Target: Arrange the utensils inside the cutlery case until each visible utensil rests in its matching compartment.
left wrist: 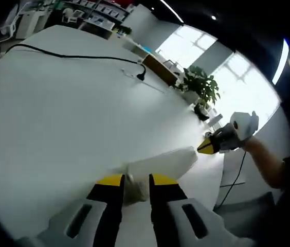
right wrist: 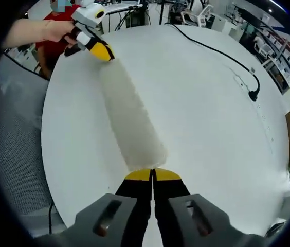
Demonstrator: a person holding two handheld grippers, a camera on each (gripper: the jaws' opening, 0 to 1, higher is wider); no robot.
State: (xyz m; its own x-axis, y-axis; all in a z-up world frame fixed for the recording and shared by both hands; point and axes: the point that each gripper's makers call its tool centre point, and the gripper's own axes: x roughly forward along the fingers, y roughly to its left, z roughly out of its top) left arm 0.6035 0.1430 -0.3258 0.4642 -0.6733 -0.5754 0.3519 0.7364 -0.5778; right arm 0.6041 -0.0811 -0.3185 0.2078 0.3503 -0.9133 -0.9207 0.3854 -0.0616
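In the right gripper view, the right gripper (right wrist: 152, 174) rises from the bottom edge; its black jaws with yellow tips sit pressed together, pinching the near end of a long, pale cutlery case (right wrist: 131, 121); the case looks soft and matte, like rolled fabric or felt, though motion blur makes its surface hard to read; its long axis runs straight away from these jaws, angling up and to the left across a round white table (right wrist: 212, 118); at the far end the left gripper (right wrist: 100, 50), yellow-tipped and held in a person's hand (right wrist: 62, 30), meets the case.

In the left gripper view, the left gripper (left wrist: 136, 181) shows its two yellow-tipped jaws a little apart, clamped on the near end of the same cutlery case (left wrist: 160, 163); from here the case stretches up and to the right toward the right gripper (left wrist: 207, 146), whose yellow tip touches its far end.

So each gripper holds one end, and the case lies stretched between them along the line joining the two, just over the table; no utensils can be made out on it, so it is probably not yet opened.

A thin black cable (right wrist: 222, 54) with a plug trails across the smooth tabletop, well apart from the case; a leafy green plant (left wrist: 200, 85) stands beyond the table's far edge.
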